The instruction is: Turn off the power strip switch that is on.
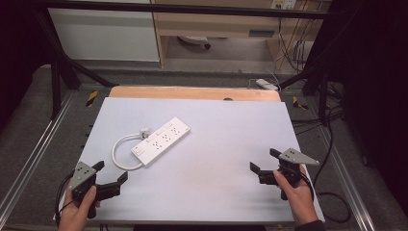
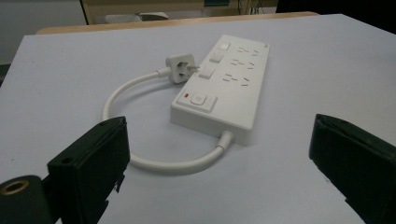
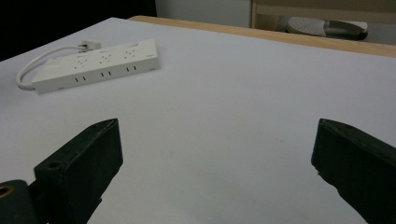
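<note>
Power strip (image 1: 161, 140) fully visible; left claw (image 1: 110, 174) wide, empty.

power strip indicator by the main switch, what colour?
Red, a small mark beside the switch on the power strip; clearest in the left gripper view.

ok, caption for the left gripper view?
Open left tongs face a white power strip, its cord looped and plug beside it.

- A lab or workshop room, made for recording
- A black metal frame (image 1: 57, 62) stands around the white tabletop (image 1: 216, 159)
- Loose cables (image 1: 293, 43) hang by a wooden shelf unit (image 1: 216, 24)
- Grey carpet floor (image 1: 29, 130)
</note>
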Demonstrator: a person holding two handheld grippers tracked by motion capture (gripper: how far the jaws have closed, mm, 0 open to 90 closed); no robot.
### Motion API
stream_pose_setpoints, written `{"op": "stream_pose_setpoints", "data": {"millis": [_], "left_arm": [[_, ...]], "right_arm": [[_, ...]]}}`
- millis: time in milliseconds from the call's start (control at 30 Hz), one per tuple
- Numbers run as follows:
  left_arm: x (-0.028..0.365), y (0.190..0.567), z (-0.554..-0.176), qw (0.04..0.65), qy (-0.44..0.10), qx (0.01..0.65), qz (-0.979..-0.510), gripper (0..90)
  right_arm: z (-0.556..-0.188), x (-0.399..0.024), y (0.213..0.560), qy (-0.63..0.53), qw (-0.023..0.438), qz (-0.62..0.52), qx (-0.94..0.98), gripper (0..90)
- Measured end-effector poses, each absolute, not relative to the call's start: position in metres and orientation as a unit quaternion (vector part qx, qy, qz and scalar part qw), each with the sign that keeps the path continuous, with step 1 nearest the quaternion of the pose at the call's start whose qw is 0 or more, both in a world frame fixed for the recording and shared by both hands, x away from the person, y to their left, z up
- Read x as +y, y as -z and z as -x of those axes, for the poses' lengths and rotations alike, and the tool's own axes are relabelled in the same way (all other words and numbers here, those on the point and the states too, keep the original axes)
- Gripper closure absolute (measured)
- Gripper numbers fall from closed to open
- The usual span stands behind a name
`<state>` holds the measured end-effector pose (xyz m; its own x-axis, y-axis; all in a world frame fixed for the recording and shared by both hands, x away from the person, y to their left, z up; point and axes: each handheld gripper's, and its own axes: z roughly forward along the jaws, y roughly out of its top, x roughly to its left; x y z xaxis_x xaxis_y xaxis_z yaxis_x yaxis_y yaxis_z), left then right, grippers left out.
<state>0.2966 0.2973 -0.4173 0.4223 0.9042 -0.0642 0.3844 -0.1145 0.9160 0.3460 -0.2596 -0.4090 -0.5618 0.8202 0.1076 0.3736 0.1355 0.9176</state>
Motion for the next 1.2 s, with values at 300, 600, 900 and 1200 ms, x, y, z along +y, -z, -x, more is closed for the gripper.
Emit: {"op": "stream_pose_setpoints", "data": {"millis": [300, 600, 900, 1200], "left_arm": [[0.297, 0.417, -0.296, 0.477, -0.273, 0.462, -0.696, 5.0], [0.298, 0.418, -0.296, 0.476, -0.272, 0.465, -0.695, 5.0], [0.298, 0.418, -0.296, 0.475, -0.272, 0.464, -0.696, 5.0], [0.297, 0.418, -0.296, 0.474, -0.272, 0.463, -0.698, 5.0]], "right_arm": [[-0.353, -0.250, 0.400, -0.520, 0.215, -0.401, 0.723, 2.3], [-0.363, -0.237, 0.387, -0.524, 0.214, -0.398, 0.722, 3.3], [-0.374, -0.222, 0.372, -0.534, 0.214, -0.388, 0.720, 3.7], [-0.385, -0.205, 0.361, -0.534, 0.217, -0.374, 0.726, 4.3]]}}
